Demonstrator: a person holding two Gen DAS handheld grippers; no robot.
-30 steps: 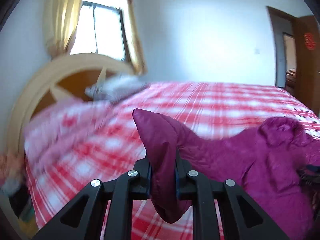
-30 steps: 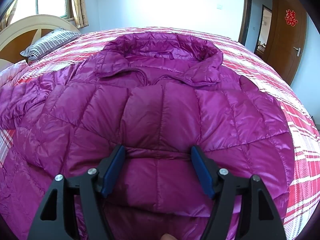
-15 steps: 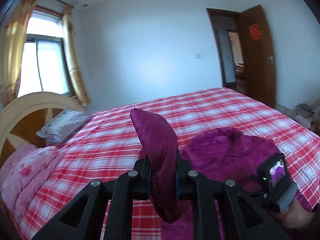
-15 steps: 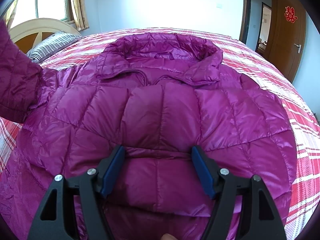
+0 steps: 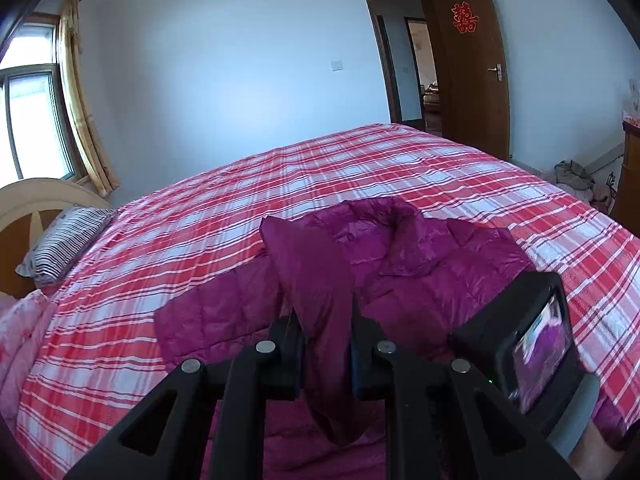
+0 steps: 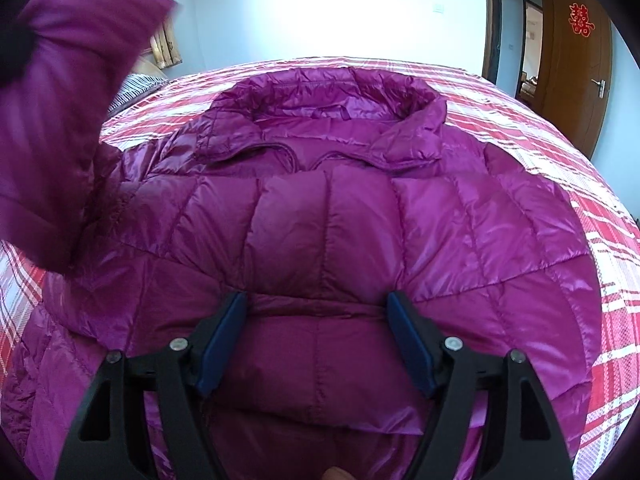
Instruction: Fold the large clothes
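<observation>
Left wrist view: the left gripper point(image 5: 325, 344) has its jaws clamped on the sleeve point(image 5: 316, 280) of a magenta quilted puffer jacket point(image 5: 420, 256), though they are easing apart, above a red-and-white plaid bed point(image 5: 280, 184). Right wrist view: the right gripper point(image 6: 316, 340) hovers with jaws spreading wide, empty, over the jacket's front, collar farthest away.

Sleeve point(image 6: 60, 120): being carried in over the jacket point(image 6: 340, 220)
Left gripper point(image 5: 325, 356): jaws opening around sleeve
Right gripper point(image 6: 316, 344): jaws opening above jacket
</observation>
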